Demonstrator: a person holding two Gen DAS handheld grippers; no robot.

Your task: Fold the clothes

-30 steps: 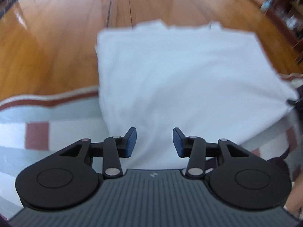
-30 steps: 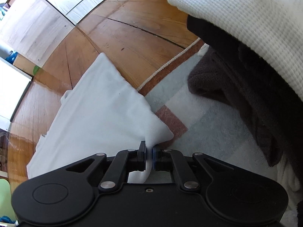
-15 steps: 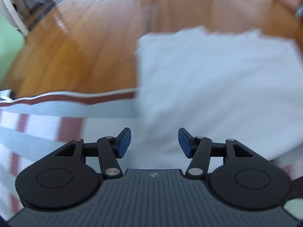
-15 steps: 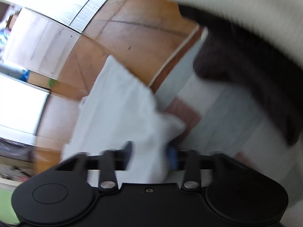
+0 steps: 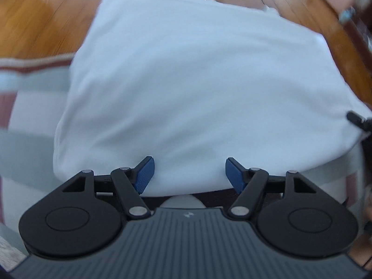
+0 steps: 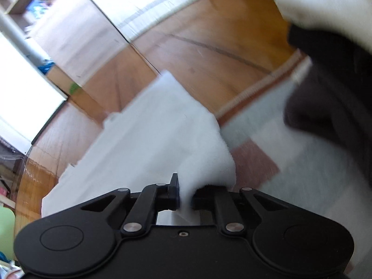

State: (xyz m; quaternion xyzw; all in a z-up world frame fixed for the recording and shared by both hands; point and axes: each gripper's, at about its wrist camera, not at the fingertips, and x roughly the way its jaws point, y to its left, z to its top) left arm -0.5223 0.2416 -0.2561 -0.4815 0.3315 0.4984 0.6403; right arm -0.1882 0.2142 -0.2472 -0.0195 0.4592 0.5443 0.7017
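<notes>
Right now the white garment (image 5: pixel 197 88) lies part folded, its far half on the wooden floor (image 5: pixel 34 23) and its near half on the striped rug (image 5: pixel 28 116). My left hand-held gripper (image 5: pixel 188 174) hangs over the near edge of the cloth with its blue pads (image 5: pixel 145 174) apart and the jaws opening; cloth lies under and between them, but neither pad presses on it. My right hand-held gripper (image 6: pixel 184 196) is at the near right corner of the same garment (image 6: pixel 151 134); its jaws are closing, narrow already, and a bunch of white fabric sits between them and seems pinched. Off to the right of that view a dark garment (image 6: pixel 332 107) lies on the rug (image 6: pixel 267 144) with a cream knitted piece (image 6: pixel 325 16) above it, both well apart from the cloth I am working.

I judge the step in hand to be taking hold of the near edge at both corners so the next fold can be carried over. To do it well, I should bring the left pads down onto the hem itself, not the flat middle, and catch every layer there, or the lower layers will lag and wrinkle. The left grip should sit as far out along the edge as the right one does, so the edge lifts straight. Both views are blurred, so I cannot tell how many layers the right jaws have; I would check that before lifting. Then lift low and evenly, keeping the edge taut between the two hands.
</notes>
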